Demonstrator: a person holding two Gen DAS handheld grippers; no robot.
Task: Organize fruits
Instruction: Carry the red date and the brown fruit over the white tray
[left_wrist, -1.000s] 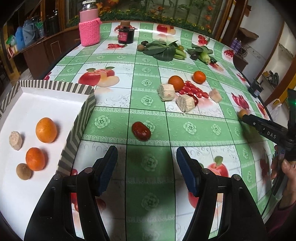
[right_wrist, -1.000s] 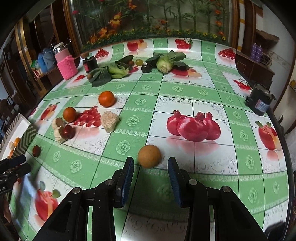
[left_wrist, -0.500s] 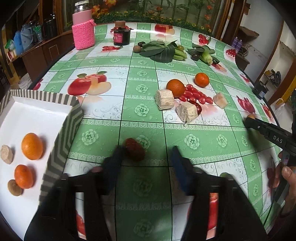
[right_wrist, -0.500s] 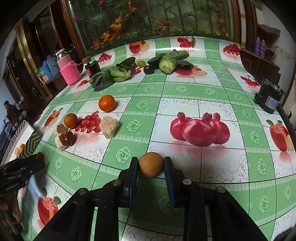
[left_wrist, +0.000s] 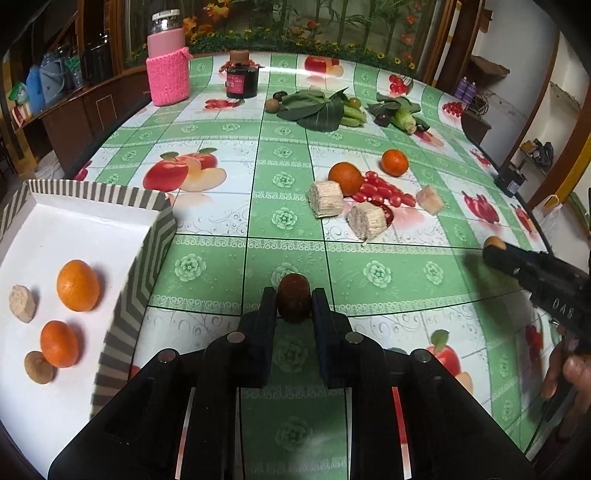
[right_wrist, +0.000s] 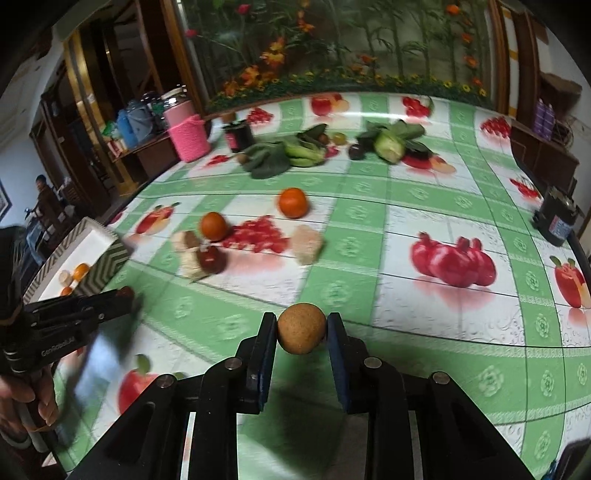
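Beside the striped tray (left_wrist: 147, 254), left gripper (left_wrist: 293, 303) grips dark date (left_wrist: 293, 301) midbody; right gripper (right_wrist: 301, 332) pinches round brown fruit (right_wrist: 301, 332); both light, bruisable.

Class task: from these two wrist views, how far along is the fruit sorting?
Done: two oranges lie in the striped tray. In hand: left gripper clamps a dark red fruit; right gripper clamps a tan round fruit. Left: two oranges and cherry tomatoes on the table.

Glossy plastic tablecloth (left_wrist: 221, 229), knitted pink sleeve (left_wrist: 168, 79), matt paper tray (left_wrist: 147, 236).
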